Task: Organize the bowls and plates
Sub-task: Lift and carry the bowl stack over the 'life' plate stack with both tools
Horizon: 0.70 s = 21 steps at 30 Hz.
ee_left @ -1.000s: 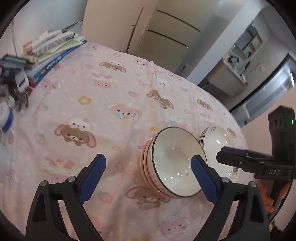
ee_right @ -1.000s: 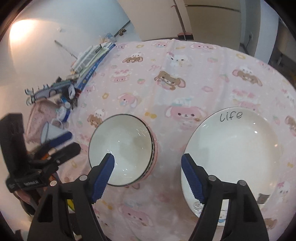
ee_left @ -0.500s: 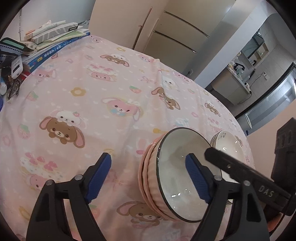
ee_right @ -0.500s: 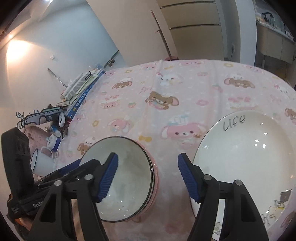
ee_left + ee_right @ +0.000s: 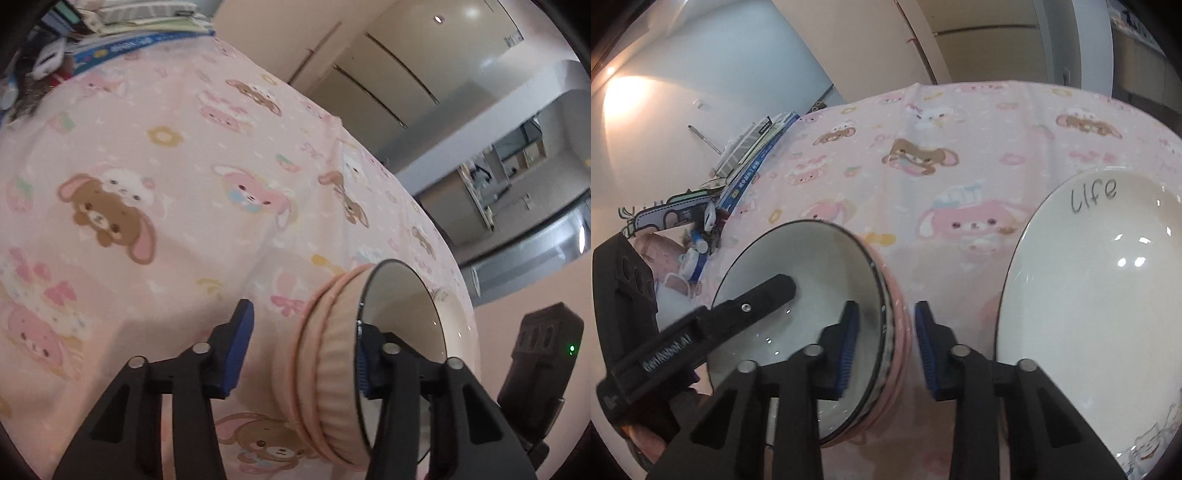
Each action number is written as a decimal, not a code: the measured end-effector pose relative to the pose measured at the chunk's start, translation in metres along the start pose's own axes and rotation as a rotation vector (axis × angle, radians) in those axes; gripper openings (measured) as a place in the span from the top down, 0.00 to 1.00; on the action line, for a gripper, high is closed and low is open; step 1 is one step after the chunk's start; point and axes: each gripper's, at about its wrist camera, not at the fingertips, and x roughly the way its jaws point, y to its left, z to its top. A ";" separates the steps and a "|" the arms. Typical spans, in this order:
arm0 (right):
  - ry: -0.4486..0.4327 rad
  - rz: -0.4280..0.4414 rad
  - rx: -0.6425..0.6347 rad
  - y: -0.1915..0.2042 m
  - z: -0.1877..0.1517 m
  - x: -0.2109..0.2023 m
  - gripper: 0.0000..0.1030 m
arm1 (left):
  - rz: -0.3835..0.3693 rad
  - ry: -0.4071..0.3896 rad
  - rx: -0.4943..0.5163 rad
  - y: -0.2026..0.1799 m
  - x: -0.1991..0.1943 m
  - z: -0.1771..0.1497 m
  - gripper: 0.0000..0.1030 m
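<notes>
**Both tongs closing on the stacked pink bowls**

We find the pink bowls nested on the bench, just beside the white "life" plate. The left tongs straddle one wall, the right tongs the opposite wall. Both have just been closing with the rim between the pads; gaps remain visible, so we judge neither grips yet.

Risks, in our judgement: the pads may pinch only the top bowl, leaving the lower one to cling and then drop. Uneven closure could tip the stack. A swing towards the plate could chip either rim.
</notes>
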 end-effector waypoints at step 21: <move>0.028 0.020 -0.087 0.005 -0.004 -0.001 0.73 | -0.023 0.058 0.067 -0.012 0.013 -0.012 0.58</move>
